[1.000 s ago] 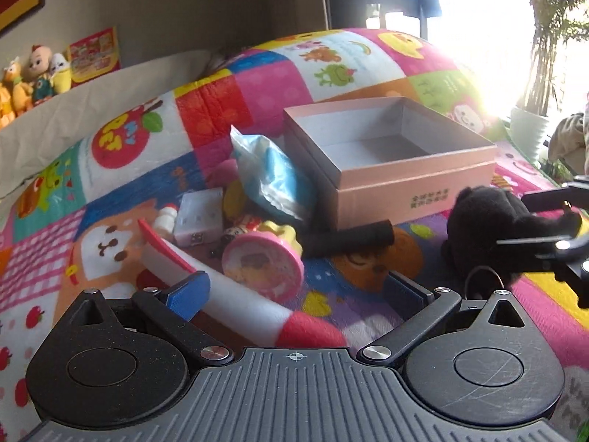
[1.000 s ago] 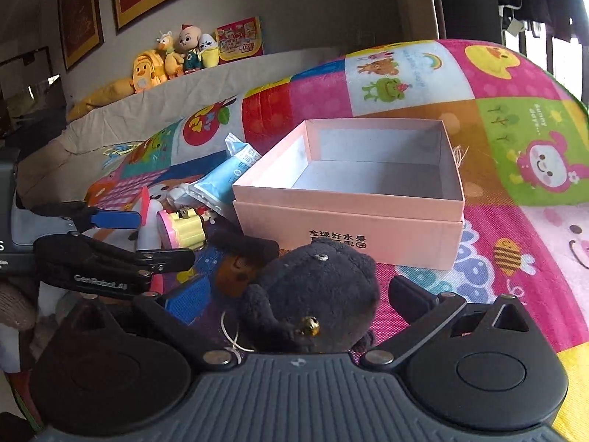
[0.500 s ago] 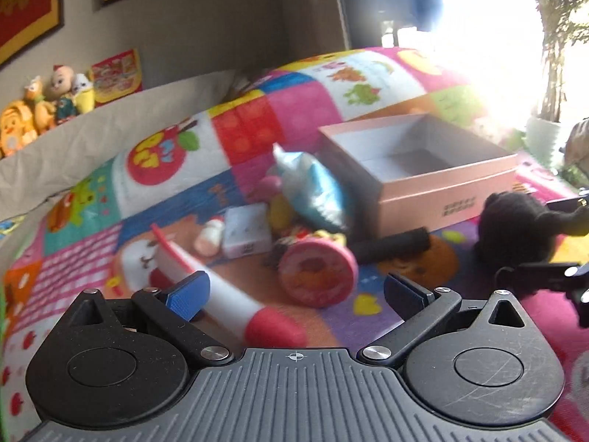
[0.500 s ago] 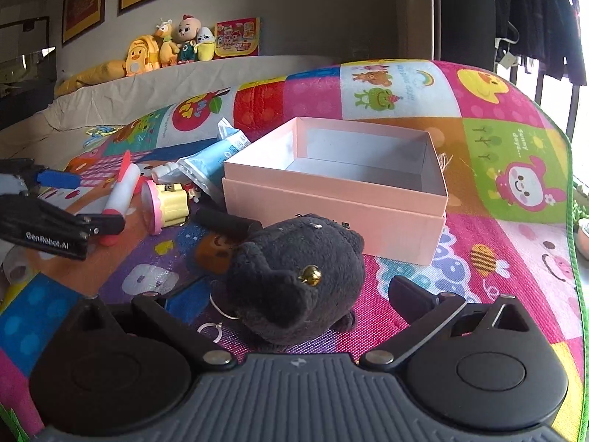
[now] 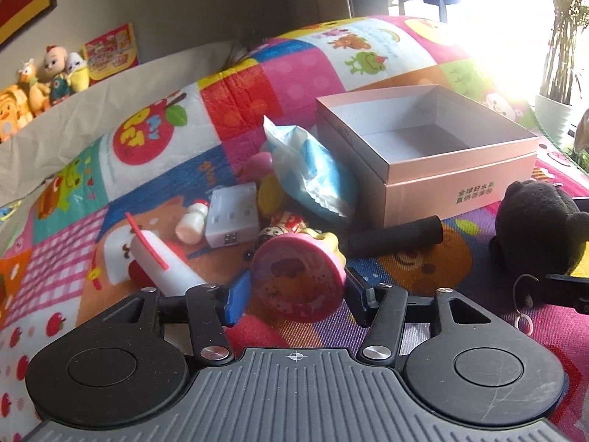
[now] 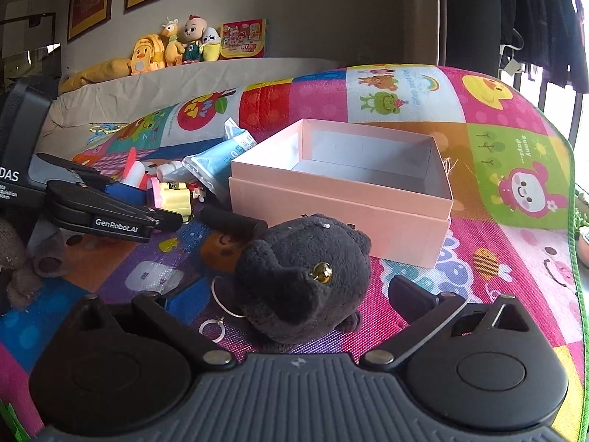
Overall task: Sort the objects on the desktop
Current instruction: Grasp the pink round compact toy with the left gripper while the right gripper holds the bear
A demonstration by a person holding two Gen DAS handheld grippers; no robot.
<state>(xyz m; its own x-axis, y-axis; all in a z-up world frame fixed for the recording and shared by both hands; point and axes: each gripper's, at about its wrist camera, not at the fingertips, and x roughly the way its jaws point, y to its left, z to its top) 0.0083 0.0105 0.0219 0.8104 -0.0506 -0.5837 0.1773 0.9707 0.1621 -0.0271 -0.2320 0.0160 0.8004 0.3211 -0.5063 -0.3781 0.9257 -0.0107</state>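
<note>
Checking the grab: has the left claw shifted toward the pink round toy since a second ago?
Yes. The left claw has shifted right from the red-and-white tube; its jaws have just been closing around the pink round toy.

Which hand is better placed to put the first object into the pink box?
Left. The left gripper has just been closing, its pads at the pink toy's sides. The right gripper is open around the black plush. The pink box is empty.

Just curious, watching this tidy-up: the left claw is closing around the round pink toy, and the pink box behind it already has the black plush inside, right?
Not quite. The pink box is empty; the right wrist view shows the black plush on the mat between the right claw fingers. The left claw has indeed been closing around the round pink toy.
</note>
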